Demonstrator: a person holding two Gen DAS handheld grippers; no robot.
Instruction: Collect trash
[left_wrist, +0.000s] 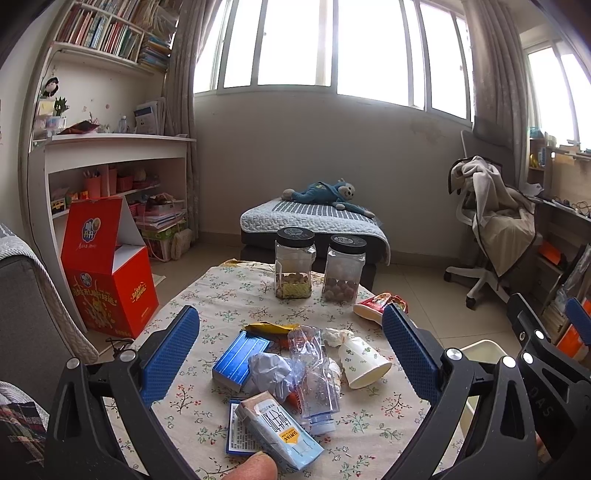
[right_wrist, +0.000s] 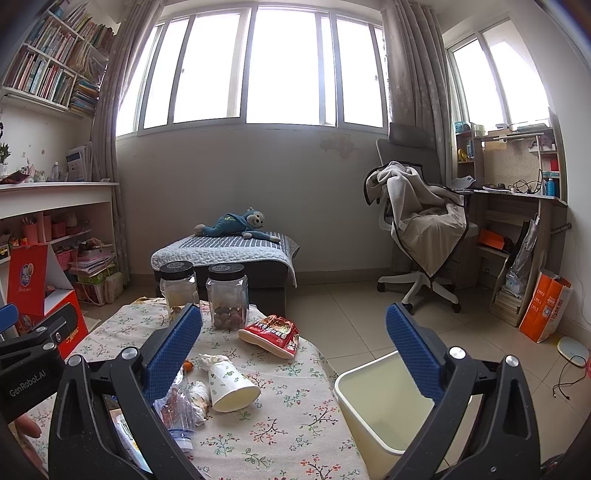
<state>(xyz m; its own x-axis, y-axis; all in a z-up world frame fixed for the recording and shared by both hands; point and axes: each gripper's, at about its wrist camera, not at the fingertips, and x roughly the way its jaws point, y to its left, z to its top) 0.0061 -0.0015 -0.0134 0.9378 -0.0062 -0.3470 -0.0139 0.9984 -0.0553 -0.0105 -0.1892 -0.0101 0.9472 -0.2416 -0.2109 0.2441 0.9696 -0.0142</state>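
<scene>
Nothing is collected yet, as far as we can judge. Our left gripper (left_wrist: 291, 341) and right gripper (right_wrist: 293, 343) both hover with fingers spread wide, holding nothing. The trash sits at lower centre of the left view on the floral-cloth table (left_wrist: 229, 295): a crushed clear plastic bottle (left_wrist: 314, 373), a white paper cup (left_wrist: 360, 360), a pale-blue milk carton (left_wrist: 277, 430). The cream plastic bin (right_wrist: 354, 391), lower right in the right view, looks empty.

The left wrist view is taken from close above the near edge of the floral table (left_wrist: 221, 295), facing the window wall. The right wrist view is set further right, over the white bin (right_wrist: 354, 384). Shared are the paper cup (left_wrist: 364, 360), two jars and the bed.
</scene>
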